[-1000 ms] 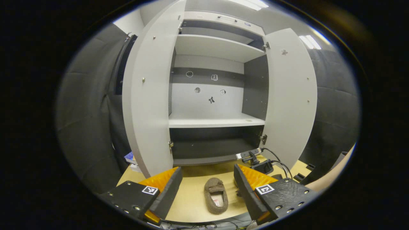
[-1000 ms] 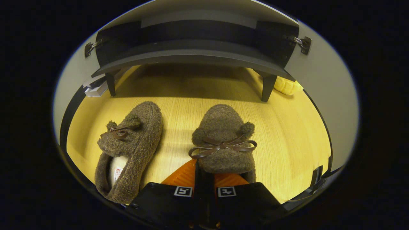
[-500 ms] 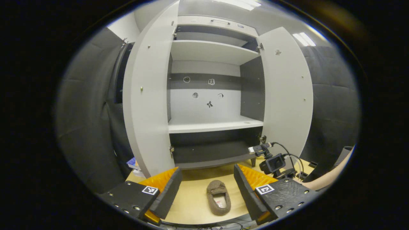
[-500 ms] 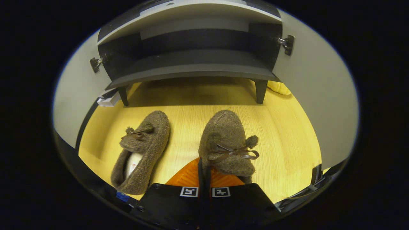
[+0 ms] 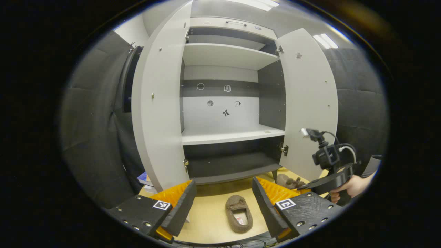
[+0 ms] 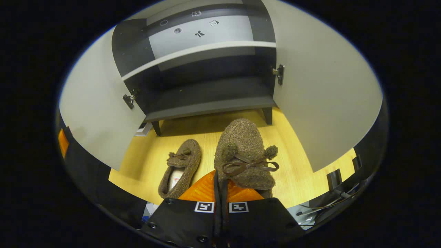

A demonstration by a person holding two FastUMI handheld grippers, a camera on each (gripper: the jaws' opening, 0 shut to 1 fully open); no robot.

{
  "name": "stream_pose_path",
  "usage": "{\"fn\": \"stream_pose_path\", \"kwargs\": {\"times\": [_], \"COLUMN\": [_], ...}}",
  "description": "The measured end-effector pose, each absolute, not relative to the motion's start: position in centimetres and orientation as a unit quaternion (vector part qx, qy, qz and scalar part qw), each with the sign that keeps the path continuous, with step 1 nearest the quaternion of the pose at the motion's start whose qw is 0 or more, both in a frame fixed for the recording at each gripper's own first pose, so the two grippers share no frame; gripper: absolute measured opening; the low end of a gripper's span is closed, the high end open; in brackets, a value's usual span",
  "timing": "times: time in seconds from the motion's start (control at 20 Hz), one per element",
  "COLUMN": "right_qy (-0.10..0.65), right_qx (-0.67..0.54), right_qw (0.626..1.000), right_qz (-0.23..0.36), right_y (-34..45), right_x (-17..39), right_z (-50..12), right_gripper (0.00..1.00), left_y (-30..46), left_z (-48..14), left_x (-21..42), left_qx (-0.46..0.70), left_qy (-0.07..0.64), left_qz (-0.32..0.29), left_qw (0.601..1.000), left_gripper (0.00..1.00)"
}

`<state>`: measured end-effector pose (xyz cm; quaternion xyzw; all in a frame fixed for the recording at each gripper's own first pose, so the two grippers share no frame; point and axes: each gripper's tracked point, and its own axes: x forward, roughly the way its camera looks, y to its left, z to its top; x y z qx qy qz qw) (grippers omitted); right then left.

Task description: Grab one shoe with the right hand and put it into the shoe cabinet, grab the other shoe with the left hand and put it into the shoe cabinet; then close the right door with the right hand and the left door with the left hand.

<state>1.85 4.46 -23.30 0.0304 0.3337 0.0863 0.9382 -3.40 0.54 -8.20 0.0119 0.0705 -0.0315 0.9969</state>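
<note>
Gripping raised shoe (image 6: pixel 244 155) — right gripper (image 6: pixel 220 193), level

Bright, even light falls from long white ceiling light panels (image 5: pixel 325 40) at the top of the left gripper view, where they glare to plain white. The tall pale grey open cabinet (image 5: pixel 227 113) is well lit on its upper shelves, while its lowest compartment lies dim. In the right gripper view the cabinet throws a soft shadow onto the yellow wooden surface (image 6: pixel 303 172) beneath its legs. Both views bend straight edges into curves toward the rim, and detail softens there. The middle of each view is sharp.
</note>
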Motion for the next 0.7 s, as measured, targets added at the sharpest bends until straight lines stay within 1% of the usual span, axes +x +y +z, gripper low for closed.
{"fn": "stream_pose_path", "kwargs": {"times": [0.15,0.3,0.5,0.7], "right_qy": [0.305,0.265,0.21,0.172], "right_qx": [0.037,0.03,0.024,0.032], "right_qw": [0.947,0.958,0.968,0.973], "right_qz": [0.096,0.11,0.133,0.152], "right_y": [5.0,5.8,7.3,8.1], "right_x": [1.3,2.0,4.6,8.6], "right_z": [-18.9,-13.6,-7.3,-2.6], "right_gripper": [0.02,0.02,0.02,0.02], "left_y": [0.3,-0.1,-1.2,-1.1], "left_z": [-7.8,-7.7,-6.5,-5.7], "left_x": [-3.4,-3.1,-1.5,-0.9], "left_qx": [0.01,0.017,0.007,0.012], "left_qy": [0.07,0.071,0.066,0.062], "left_qz": [-0.035,-0.043,-0.049,-0.036], "left_qw": [0.997,0.996,0.997,0.997], "left_gripper": [0.94,0.94,0.94,0.94]}}
